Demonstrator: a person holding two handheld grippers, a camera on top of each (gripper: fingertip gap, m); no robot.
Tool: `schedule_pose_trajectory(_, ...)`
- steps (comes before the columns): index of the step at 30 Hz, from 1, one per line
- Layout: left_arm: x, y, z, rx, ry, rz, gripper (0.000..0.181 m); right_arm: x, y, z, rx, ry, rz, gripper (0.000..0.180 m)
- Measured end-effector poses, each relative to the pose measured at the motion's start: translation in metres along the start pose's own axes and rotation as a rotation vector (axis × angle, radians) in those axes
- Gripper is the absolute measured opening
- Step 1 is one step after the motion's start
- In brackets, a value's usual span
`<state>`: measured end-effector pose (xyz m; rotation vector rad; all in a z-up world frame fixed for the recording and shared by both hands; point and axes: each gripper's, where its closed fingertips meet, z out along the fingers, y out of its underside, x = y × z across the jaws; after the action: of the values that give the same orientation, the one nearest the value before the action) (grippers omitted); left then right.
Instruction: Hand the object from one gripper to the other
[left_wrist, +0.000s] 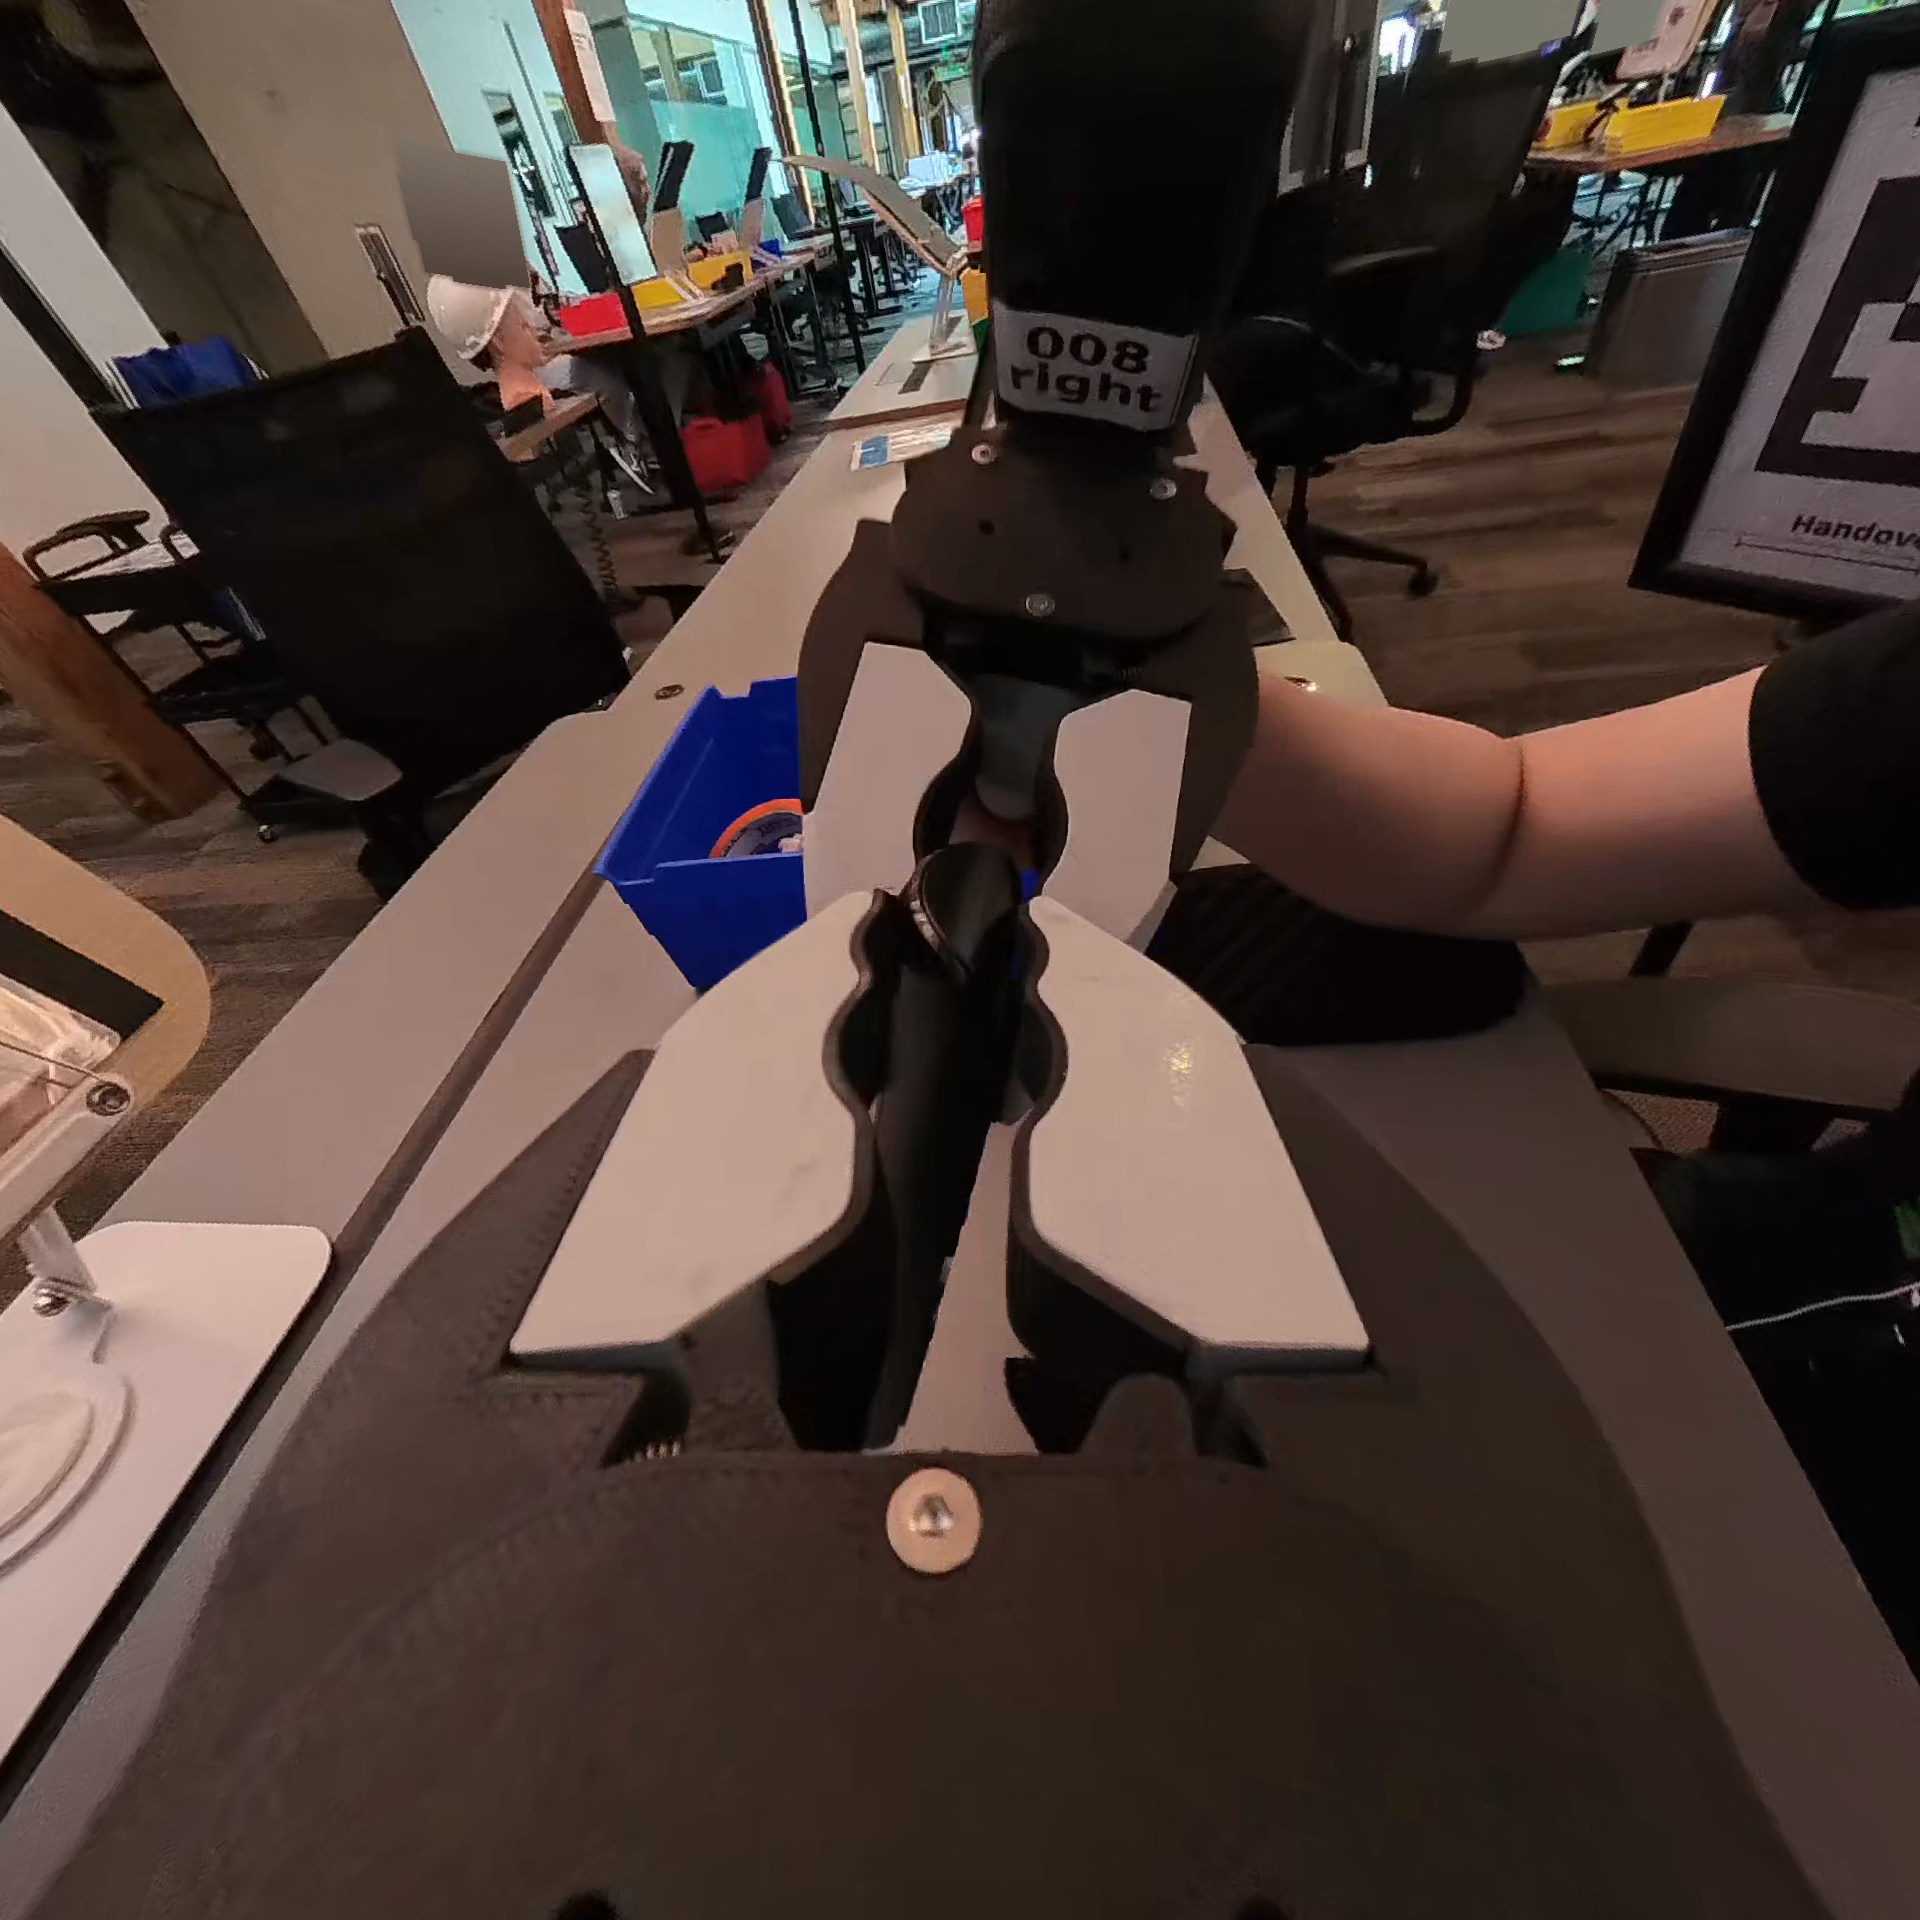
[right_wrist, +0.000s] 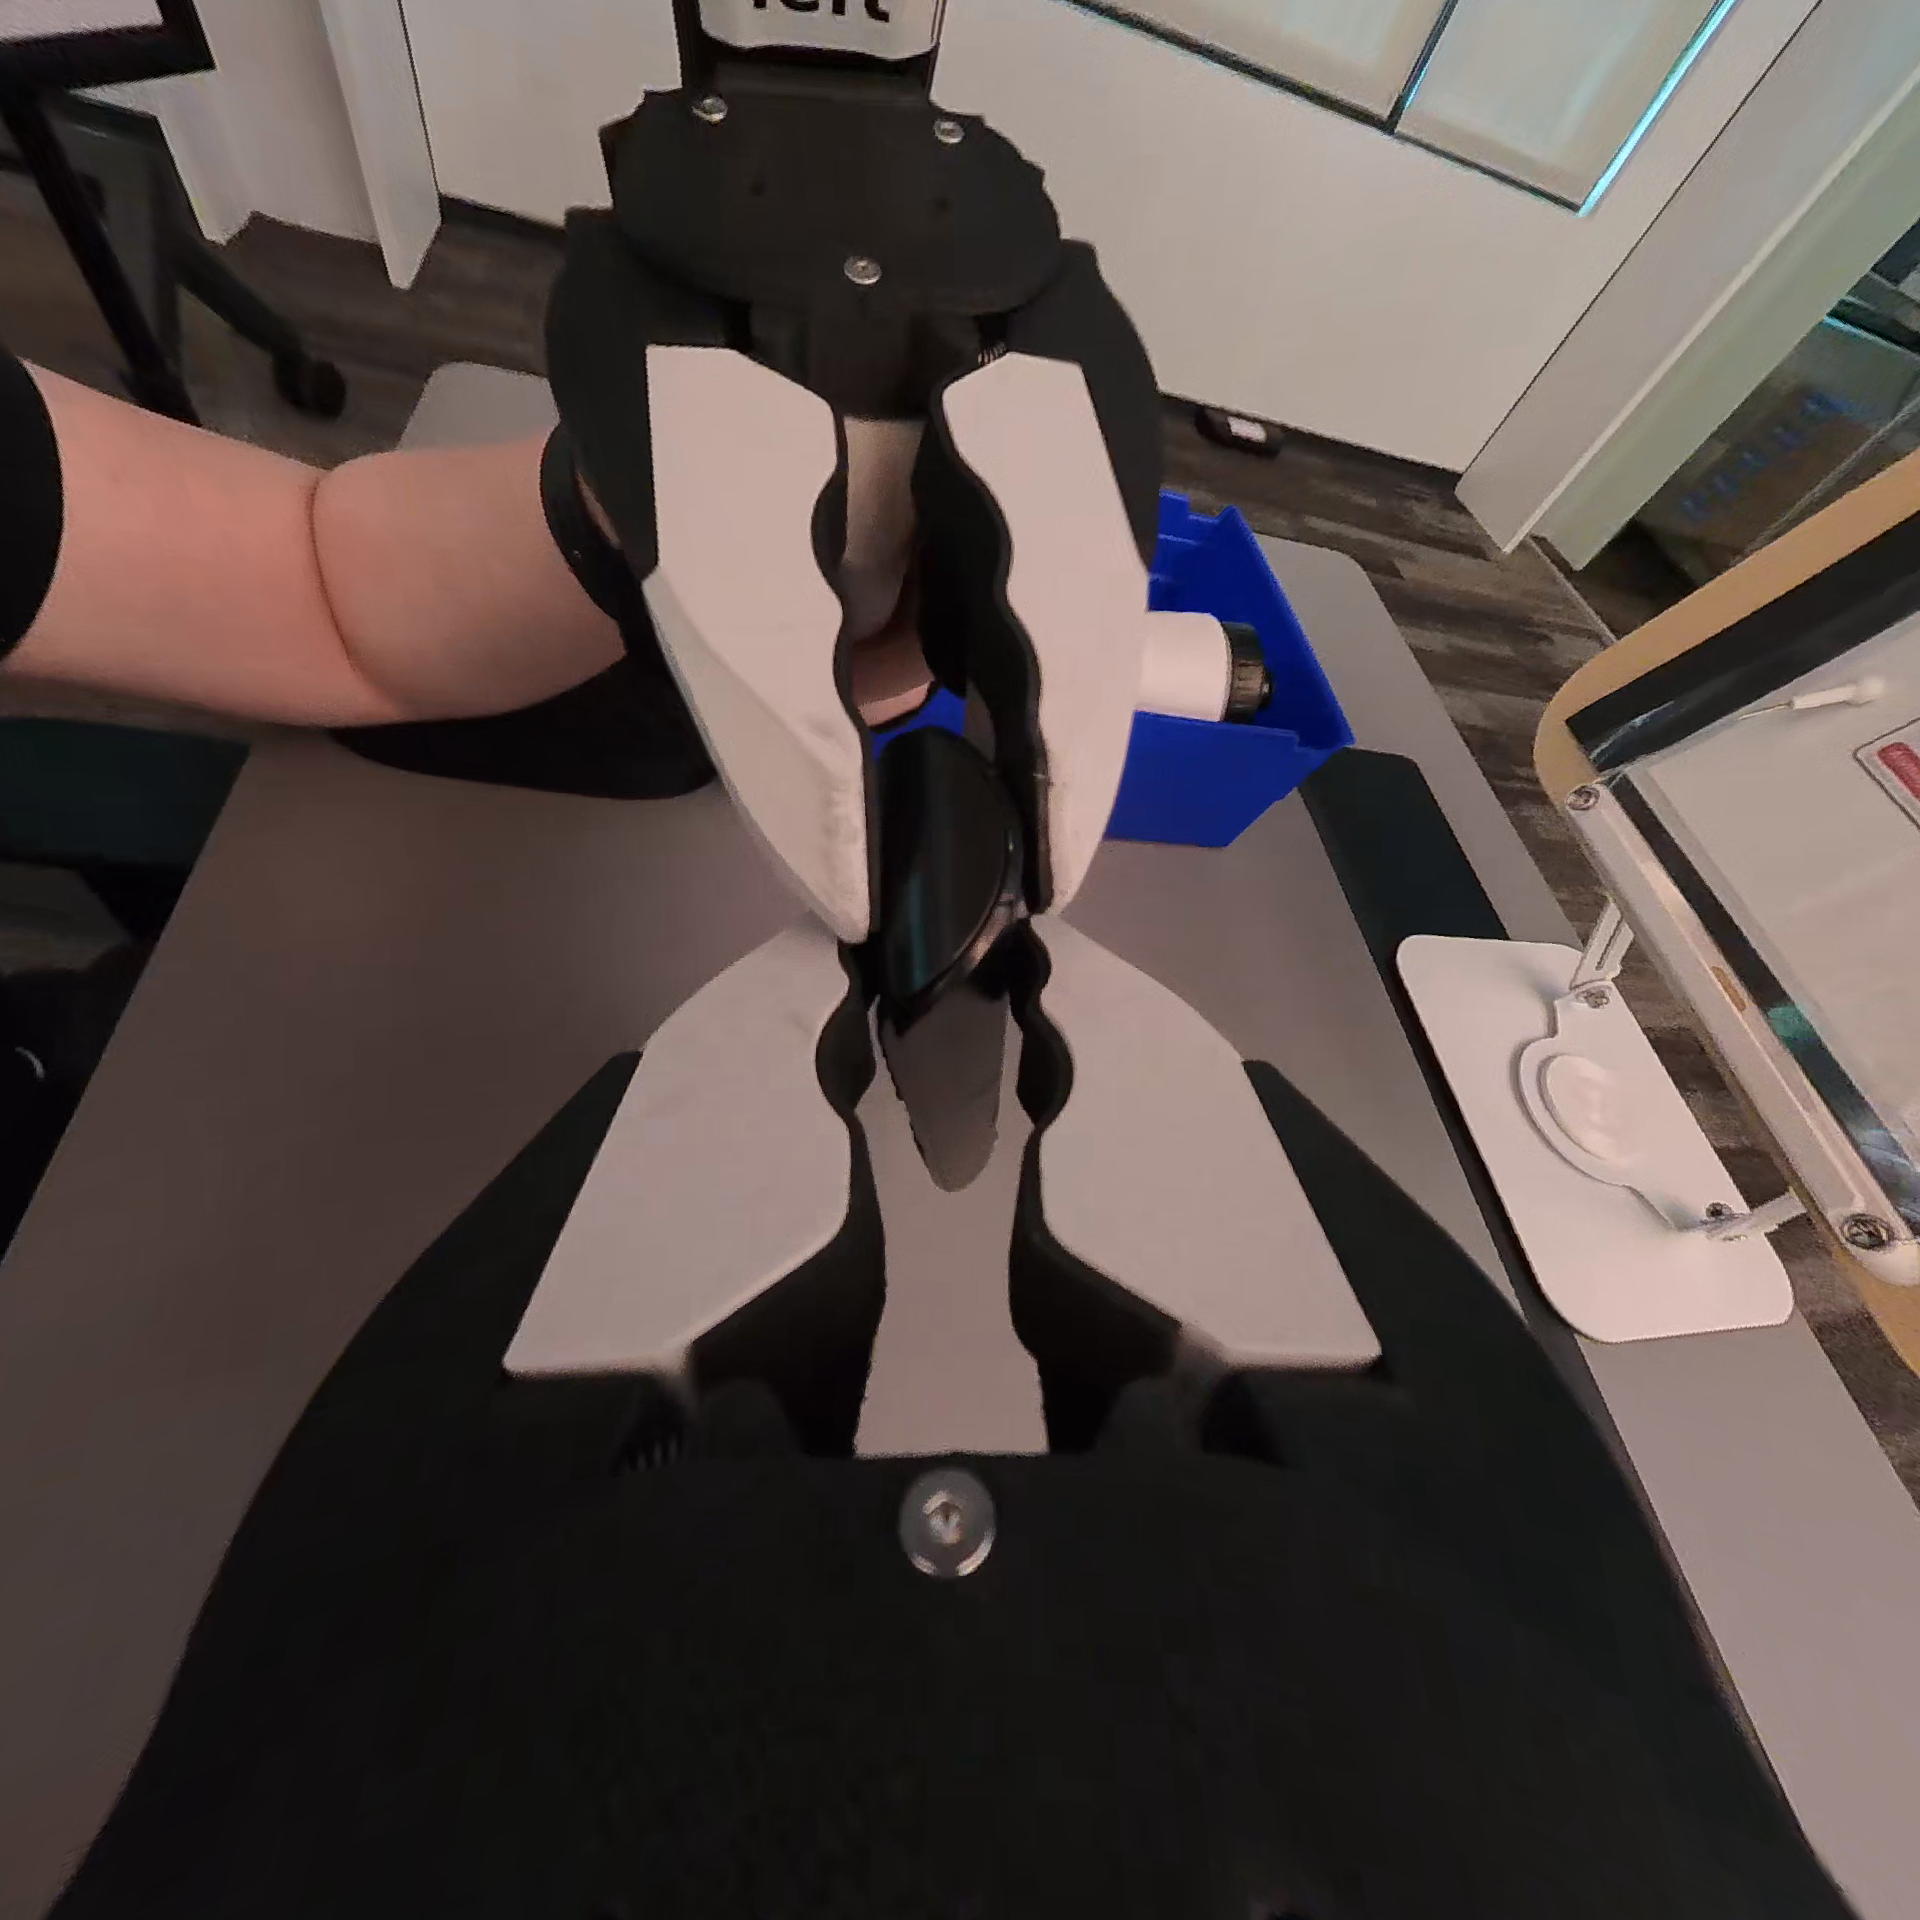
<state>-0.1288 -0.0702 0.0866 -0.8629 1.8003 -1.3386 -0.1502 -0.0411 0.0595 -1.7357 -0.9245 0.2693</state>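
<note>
My left gripper (left_wrist: 951, 935) was clamped on a dark glossy object (left_wrist: 940, 1049) held above the grey table (left_wrist: 436, 1039). The right gripper (left_wrist: 992, 831) faced it nose to nose, its jaws only slightly apart around the object's far tip (right_wrist: 940, 1101); I could not tell whether they pressed on it. Behind both stood a blue bin (left_wrist: 707, 842), partly hidden by the fingers, holding a tape roll (left_wrist: 753, 831) and a white cylinder with a dark cap (right_wrist: 1195, 665). A white stand base (right_wrist: 1579, 1132) sat on the table off to one side.
</note>
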Motion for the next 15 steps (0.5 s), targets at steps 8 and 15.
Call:
schedule_pose_trajectory(8, -0.016, -0.032, -0.023, 0.161, -0.079, -0.12, 0.02, 0.012, -0.014, -0.001, 0.211, 0.041, 0.016, 0.051)
schedule_pose_trajectory(15, -0.02, -0.054, -0.049, 0.322, -0.004, -0.244, 0.02, 0.001, -0.015, 0.018, 0.337, -0.137, 0.211, 0.05)
